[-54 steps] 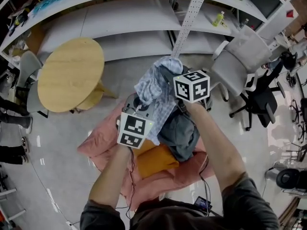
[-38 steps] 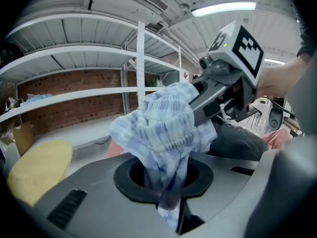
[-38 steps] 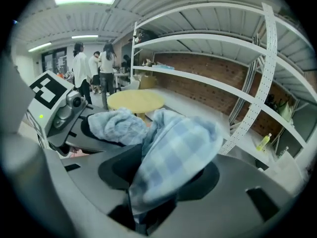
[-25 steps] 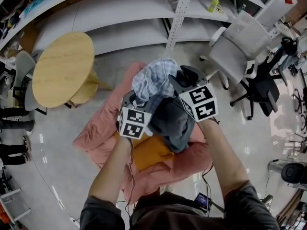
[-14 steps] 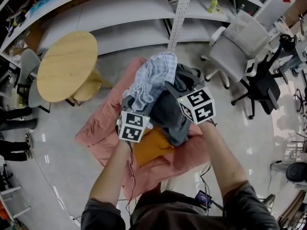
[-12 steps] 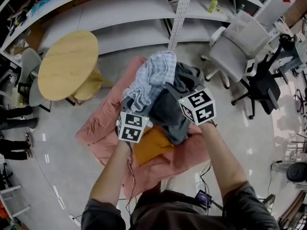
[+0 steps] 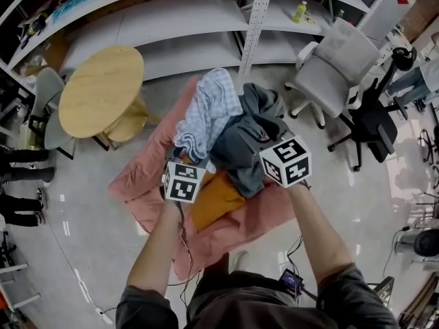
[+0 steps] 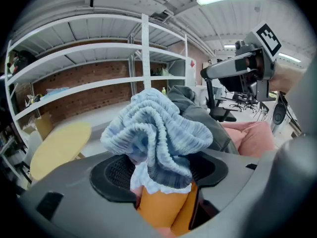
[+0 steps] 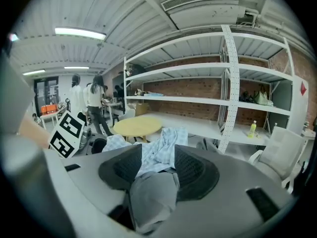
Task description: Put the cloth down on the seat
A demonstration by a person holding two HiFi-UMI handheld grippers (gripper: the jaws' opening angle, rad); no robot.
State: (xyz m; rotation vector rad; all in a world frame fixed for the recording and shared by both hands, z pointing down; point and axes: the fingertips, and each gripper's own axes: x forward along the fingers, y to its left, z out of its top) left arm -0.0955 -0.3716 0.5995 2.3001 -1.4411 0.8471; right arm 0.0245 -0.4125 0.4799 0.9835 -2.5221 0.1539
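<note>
Left gripper (image 8: 161,172): jaws opening, light blue cloth (image 8: 158,138) bunched loosely between them. Right gripper (image 9: 156,165): clenched on grey garment (image 9: 151,195). In the head view, both fabrics are seen heaped at frame centre on the pink-covered seat (image 7: 140,184), just above an orange cushion (image 7: 216,204).

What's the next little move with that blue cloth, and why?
Probably let the left claw finish opening, then draw it back toward the person. Its jaws are opening with the blue cloth bunched between them, and from the head view the cloth appears to rest draped on the pink seat. The right claw is clamped on a grey cloth.
</note>
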